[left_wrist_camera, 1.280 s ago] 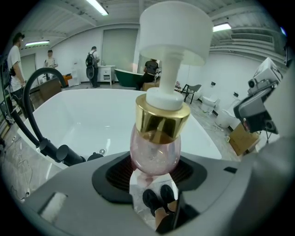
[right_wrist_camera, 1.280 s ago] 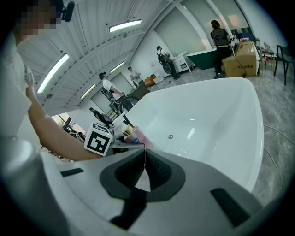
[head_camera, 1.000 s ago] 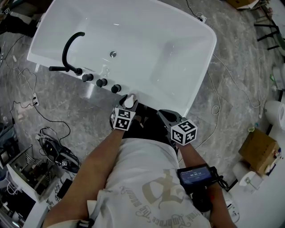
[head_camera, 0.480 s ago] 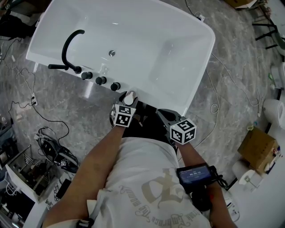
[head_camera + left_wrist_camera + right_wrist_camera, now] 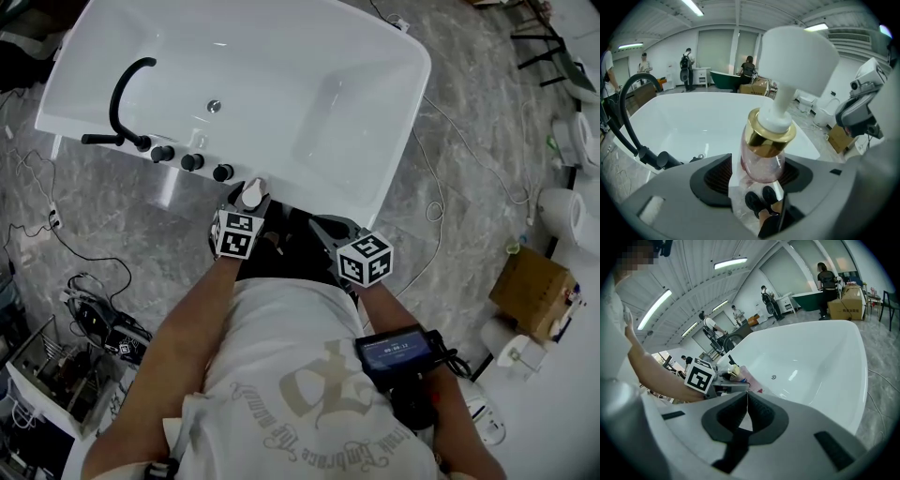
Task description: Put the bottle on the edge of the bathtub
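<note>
Jaws of the left gripper (image 5: pixel 757 176) are being opened, and they are seen wide apart with the bottle (image 5: pixel 761 159) between them. No push of the pads on the pink glass can be seen now, so the bottle seems to be let go. Jaws of the right gripper (image 5: pixel 746 411) are seen pressed together with nothing in them, and that gripper is held near the person's body. In the head view the bottle's white top is seen at the near edge of the tub (image 5: pixel 417 84), just beside the last of the three black knobs (image 5: pixel 192 161). The step in hand is judged to be the letting go, so the task looks almost done. Next, the left gripper should most likely be drawn straight back, away from the tub, with the jaws kept wide so that the bottle is not bumped or tipped. The bottom of the bottle is hidden by the jaws in the left gripper view and by the marker cube in the head view, so it cannot be told for sure that the bottle is standing flat on the edge. How much room is left between bottle and pads is hard to make out.
</note>
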### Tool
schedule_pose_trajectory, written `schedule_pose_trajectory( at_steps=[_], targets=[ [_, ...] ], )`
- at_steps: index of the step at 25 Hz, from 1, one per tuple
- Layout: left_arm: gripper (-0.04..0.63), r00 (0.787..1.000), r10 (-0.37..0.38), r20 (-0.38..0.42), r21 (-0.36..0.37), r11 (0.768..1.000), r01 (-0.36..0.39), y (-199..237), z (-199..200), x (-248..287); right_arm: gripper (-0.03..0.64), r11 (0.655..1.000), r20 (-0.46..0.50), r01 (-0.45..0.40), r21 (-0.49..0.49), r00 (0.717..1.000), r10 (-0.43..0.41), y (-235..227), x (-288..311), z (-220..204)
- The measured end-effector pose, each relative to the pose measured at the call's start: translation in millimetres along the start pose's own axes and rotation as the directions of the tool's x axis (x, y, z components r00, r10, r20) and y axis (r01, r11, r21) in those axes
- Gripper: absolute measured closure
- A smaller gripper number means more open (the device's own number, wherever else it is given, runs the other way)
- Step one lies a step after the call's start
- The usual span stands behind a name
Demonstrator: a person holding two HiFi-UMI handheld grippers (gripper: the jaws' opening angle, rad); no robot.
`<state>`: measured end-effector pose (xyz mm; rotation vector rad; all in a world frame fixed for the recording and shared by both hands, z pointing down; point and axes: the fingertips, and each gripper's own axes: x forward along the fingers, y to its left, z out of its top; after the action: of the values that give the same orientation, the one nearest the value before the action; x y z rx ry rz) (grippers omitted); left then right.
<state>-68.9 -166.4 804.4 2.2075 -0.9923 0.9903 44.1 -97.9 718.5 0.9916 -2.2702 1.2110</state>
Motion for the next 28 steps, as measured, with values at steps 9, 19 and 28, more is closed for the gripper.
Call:
schedule_pose_trajectory(
  at_steps=[9, 19, 28],
  targets=[
    [0.322, 0.999, -0.036, 0.021, 0.062, 0.997, 0.035, -14, 0, -15, 0.611, 0.999, 0.003, 0.011, -0.034, 1.000, -0.011, 7, -3, 5],
    [0.322, 1.000, -0.028, -0.004, 0.080, 0.996, 0.028, -25, -4, -39, 0.611, 0.999, 0.015, 0.002, -0.040, 1.000, -0.001, 0, -15, 2],
    [0.370, 1.000, 0.006, 0.021, -0.040, 0.999, -0.005, -45, -10, -74, 0.611, 0.993, 0.011, -0.054, -0.106, 0.998, 0.055, 2, -39, 1]
  ],
)
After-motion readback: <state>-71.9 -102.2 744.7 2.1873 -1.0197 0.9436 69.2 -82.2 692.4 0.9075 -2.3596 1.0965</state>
